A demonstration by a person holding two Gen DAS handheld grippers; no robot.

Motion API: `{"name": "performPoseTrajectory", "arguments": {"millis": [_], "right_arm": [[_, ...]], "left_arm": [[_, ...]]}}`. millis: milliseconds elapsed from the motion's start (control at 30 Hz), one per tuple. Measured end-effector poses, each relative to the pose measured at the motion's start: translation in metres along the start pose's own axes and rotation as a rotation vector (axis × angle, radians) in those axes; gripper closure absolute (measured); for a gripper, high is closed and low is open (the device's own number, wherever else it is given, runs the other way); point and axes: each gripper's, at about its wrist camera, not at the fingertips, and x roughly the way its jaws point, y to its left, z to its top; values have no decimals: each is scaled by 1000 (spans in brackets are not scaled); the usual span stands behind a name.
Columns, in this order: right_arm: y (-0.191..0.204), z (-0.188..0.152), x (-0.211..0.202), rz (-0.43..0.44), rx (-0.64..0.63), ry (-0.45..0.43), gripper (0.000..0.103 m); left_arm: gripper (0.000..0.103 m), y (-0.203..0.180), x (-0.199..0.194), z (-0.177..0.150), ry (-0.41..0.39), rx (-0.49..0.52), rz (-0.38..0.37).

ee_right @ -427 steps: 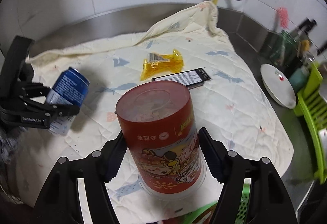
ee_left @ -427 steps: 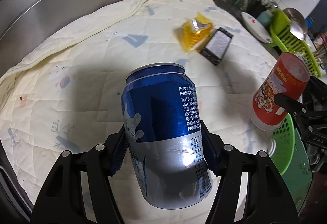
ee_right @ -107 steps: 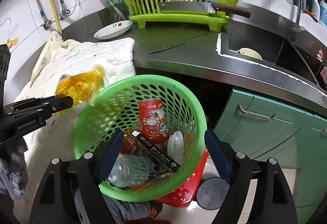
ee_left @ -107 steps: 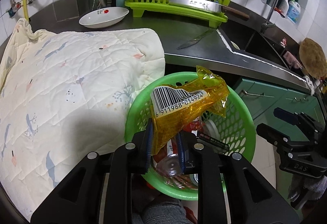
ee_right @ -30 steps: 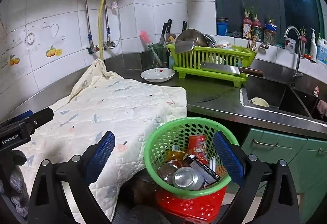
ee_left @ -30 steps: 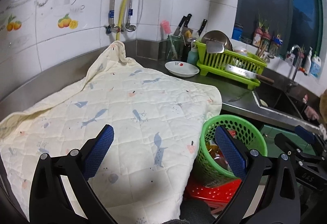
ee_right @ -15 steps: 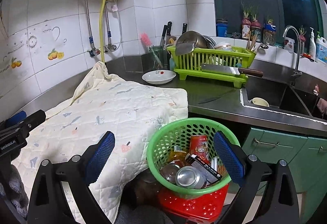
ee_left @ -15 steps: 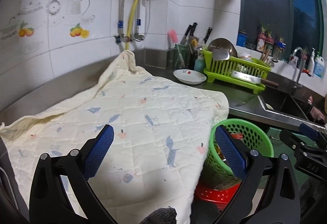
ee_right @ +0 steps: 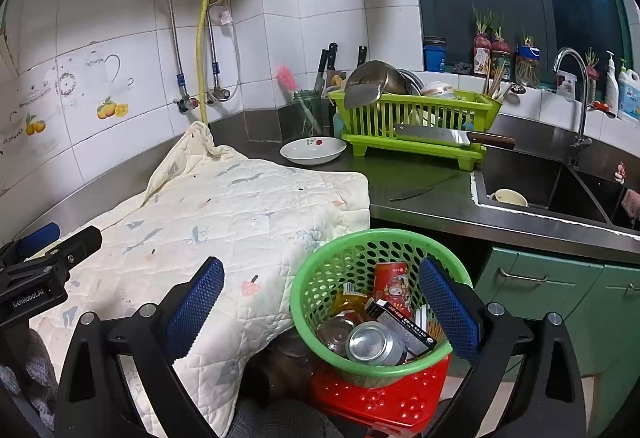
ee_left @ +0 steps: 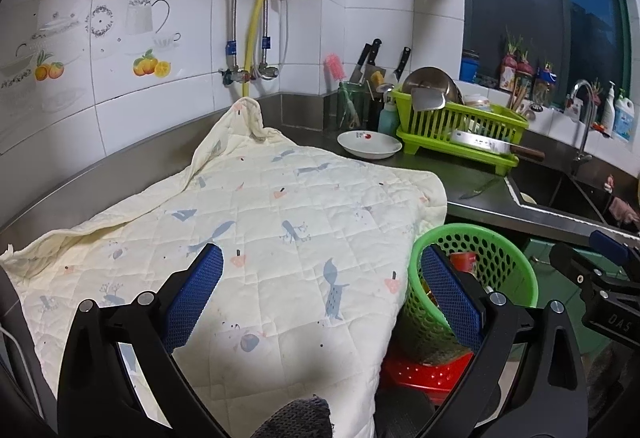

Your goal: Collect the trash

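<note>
A green perforated basket point(ee_right: 316, 294) sits on a red stool point(ee_right: 376, 398) beside the counter's front edge. Inside it lie a silver can point(ee_right: 374, 344), a red cup point(ee_right: 391, 284), a yellow wrapper point(ee_right: 350, 302) and a black box point(ee_right: 404, 324). The same basket point(ee_left: 504, 262) appears at the right of the left wrist view. My left gripper point(ee_left: 322, 298) is open and empty above the cream quilted cloth point(ee_left: 256, 222). My right gripper point(ee_right: 320, 312) is open and empty, held back above the basket. No trash lies on the cloth point(ee_right: 224, 214).
A white bowl point(ee_right: 313, 149), a lime dish rack point(ee_right: 416, 118) with a cleaver, a knife point(ee_right: 420, 190) on the steel counter and a sink point(ee_right: 540, 190) with a cup stand to the right. Green cabinets point(ee_right: 560, 290) are below. A knee shows at the bottom.
Both grippers have drawn back and risen slightly, so cloth and basket look a little farther away. Since 3.6 s ago the yellow wrapper has left my left gripper and lies in the basket.
</note>
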Motion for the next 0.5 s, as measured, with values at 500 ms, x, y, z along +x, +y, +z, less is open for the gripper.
{"name": "performPoseTrajectory", "arguments": {"millis": [500], "right_arm": [[2,0,1,4,6,5,8]], "left_arm": [[5,3,0,-2,1,-9,22]]}}
